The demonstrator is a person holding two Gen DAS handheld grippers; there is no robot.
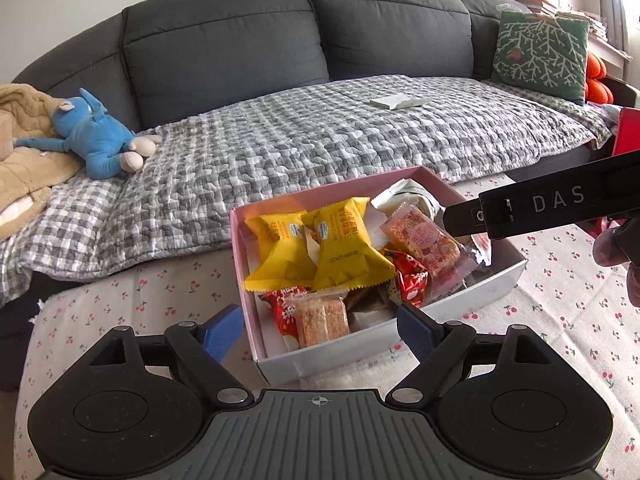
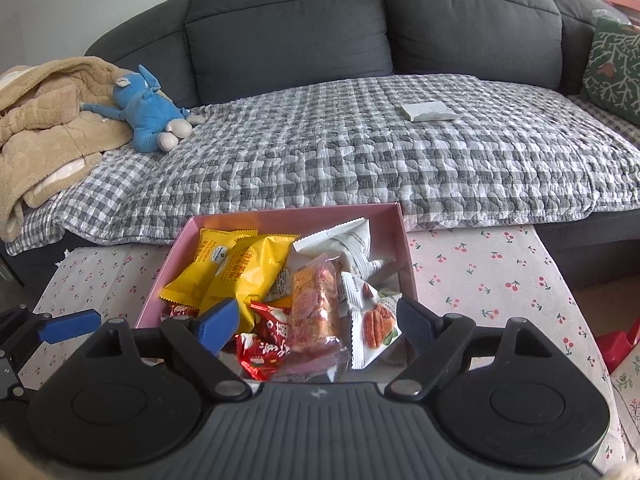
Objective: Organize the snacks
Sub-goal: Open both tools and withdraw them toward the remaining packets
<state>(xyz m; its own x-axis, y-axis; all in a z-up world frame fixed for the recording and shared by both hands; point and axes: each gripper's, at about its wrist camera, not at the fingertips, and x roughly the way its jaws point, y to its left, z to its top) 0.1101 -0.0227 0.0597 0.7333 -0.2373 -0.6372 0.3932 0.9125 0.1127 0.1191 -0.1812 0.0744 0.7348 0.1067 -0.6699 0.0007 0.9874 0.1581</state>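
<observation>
Snacks (image 2: pixel 280 292) piled loose in pink box (image 2: pixel 407 252) on the cherry-print tablecloth (image 2: pixel 500 280). Left gripper (image 1: pixel 320 332) and right gripper (image 2: pixel 316 326) both spread, empty, near box's front edge. Looks between placements; next needs another snack, none visible outside.

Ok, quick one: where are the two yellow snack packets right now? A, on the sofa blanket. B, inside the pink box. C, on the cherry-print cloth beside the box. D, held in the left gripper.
B: both yellow packets lie inside the pink box among the other snacks, and the left gripper is open with nothing between its fingers.
</observation>
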